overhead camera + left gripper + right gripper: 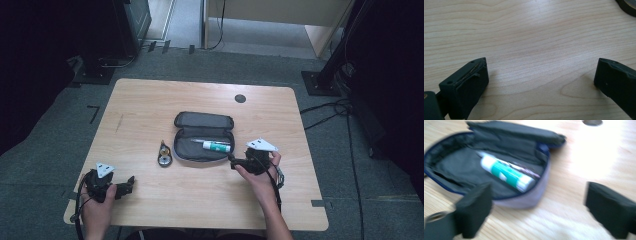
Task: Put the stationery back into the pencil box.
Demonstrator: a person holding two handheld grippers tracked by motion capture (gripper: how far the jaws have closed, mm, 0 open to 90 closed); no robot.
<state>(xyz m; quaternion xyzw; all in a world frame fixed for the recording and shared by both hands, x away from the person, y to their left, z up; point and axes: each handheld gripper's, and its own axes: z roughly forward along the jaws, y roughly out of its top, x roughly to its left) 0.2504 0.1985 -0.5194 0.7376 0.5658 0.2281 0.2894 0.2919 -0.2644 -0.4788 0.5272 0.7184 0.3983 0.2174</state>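
The left gripper [131, 182] rests well to the left of the open pencil case [203, 136], near the table's [150, 95] front edge, its jaws spread wide over bare wood with nothing between them. Closer to the case, just off its left end, lies a small metal object [164, 154] — too small to name with confidence. The case itself sits near the middle of the table, lid folded back, and inside it lies a white-and-green tube [216, 146] beside what looks like a pen [524, 169]. The right gripper [232, 162] hovers at the case's right front corner, jaws standing wide apart and empty, one jaw in front of the case's front wall in the right gripper view. The risk from here, as I judge it, sits with that right hand: the near jaw is close enough to the soft wall that a careless move could snag the fabric and drag the case, or tip the tube out. The small object could also be knocked away if the case slides left.
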